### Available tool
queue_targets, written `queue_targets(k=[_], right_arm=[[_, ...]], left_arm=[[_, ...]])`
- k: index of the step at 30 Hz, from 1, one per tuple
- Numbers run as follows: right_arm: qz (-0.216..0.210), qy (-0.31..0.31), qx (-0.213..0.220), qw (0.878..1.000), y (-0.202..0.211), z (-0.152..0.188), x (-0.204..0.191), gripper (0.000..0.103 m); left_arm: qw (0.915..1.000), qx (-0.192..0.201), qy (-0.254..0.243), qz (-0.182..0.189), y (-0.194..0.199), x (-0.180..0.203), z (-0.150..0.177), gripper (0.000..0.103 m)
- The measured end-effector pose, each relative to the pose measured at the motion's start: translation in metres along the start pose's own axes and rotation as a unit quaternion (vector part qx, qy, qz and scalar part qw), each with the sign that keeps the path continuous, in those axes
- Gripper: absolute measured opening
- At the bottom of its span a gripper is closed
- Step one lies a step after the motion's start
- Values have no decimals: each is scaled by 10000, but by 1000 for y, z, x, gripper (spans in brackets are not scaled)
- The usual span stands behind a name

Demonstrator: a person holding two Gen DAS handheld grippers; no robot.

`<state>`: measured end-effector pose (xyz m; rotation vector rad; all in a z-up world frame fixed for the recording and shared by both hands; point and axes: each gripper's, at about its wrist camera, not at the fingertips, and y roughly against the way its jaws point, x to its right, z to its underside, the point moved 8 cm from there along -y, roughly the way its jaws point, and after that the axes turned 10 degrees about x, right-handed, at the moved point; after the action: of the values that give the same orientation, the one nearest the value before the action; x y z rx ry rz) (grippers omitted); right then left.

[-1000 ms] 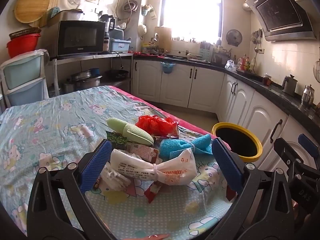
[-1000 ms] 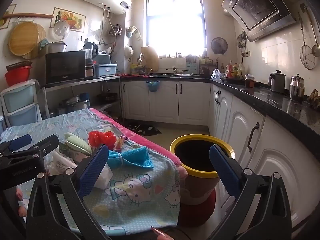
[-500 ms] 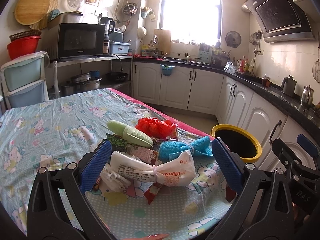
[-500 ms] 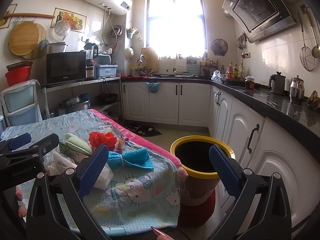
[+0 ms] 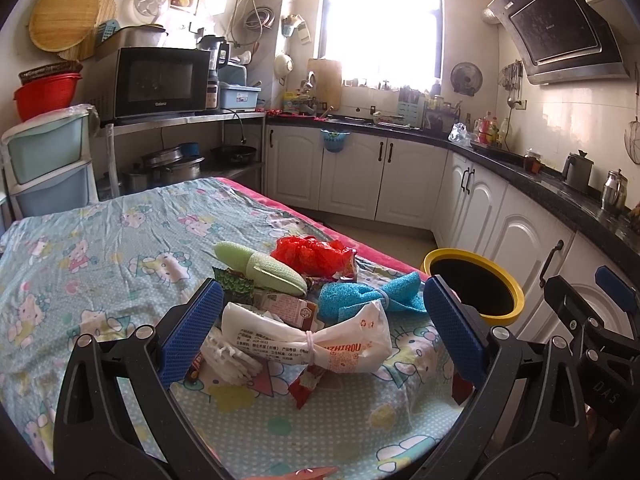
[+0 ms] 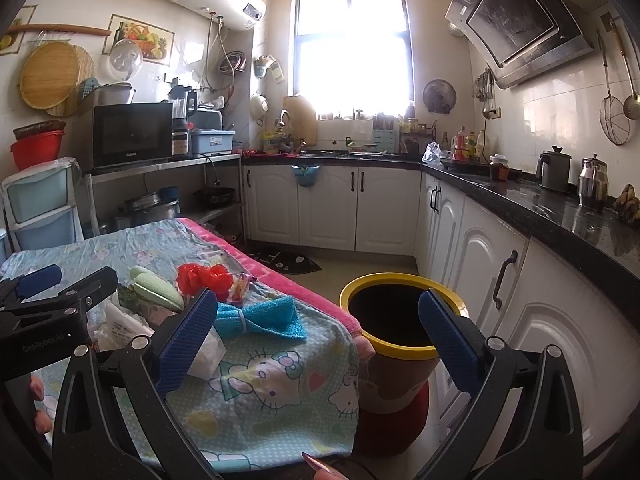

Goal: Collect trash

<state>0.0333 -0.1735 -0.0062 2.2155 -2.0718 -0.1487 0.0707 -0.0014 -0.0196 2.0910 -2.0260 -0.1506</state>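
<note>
The left gripper point(image 5: 322, 332) hung above the near edge of the table point(image 5: 80, 264), its blue-padded jaws spread wide with nothing between them but air. Directly ahead of it, framed by the two pads, lay the heap of trash: a white plastic bag point(image 5: 308, 340) tied round the middle lay closest, crosswise between the jaws but lower than them and not touched by either pad. Just behind the bag sat a small printed carton point(image 5: 286, 308), beyond that a pale green corn-shaped item point(image 5: 260, 268) and a crumpled red plastic bag point(image 5: 314, 254), and to the right a blue cloth point(image 5: 370, 300) bound into a bow shape. A red wrapper point(image 5: 306, 384) poked out from under the white bag toward the camera. The right gripper point(image 6: 314, 330) was held to the right of the table, likewise wide open and empty, and its view looked toward the yellow-rimmed bin point(image 6: 400, 312) standing on the floor just beside the table's corner, in front of the white cabinets point(image 6: 480, 264). In that view the blue cloth lay just behind the left pad, and the bin's mouth sat between the pads, further off.
</note>
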Motion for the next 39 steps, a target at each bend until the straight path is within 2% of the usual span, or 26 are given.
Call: queue_targets(k=[12,17,21,30,35,39], right_arm=[[-21,9,-24,10000,1,-2,0,98],[-155,89,-52,9998,-4,0,-6,98],[-339,149,-150,9992,-11,5,-18,98],[-1043,444,-215,9933,-29,6,-67,98],[-1461,436,-456,9873,-48,11,-92,98],[-1707,494,-764,9811,-64,22,-106,98]], left_arm=[[10000,-2,6,-16,0,1,1,93],[9998,-37,163,-120,-2,-12,-2,92],[9989,-34,346,-315,-5,-35,-5,92],[9924,-63,653,-1041,-9,-102,-14,92],[9863,-388,801,-1386,-13,-143,-3,92],[9852,-647,868,-1327,-21,-163,10,92]])
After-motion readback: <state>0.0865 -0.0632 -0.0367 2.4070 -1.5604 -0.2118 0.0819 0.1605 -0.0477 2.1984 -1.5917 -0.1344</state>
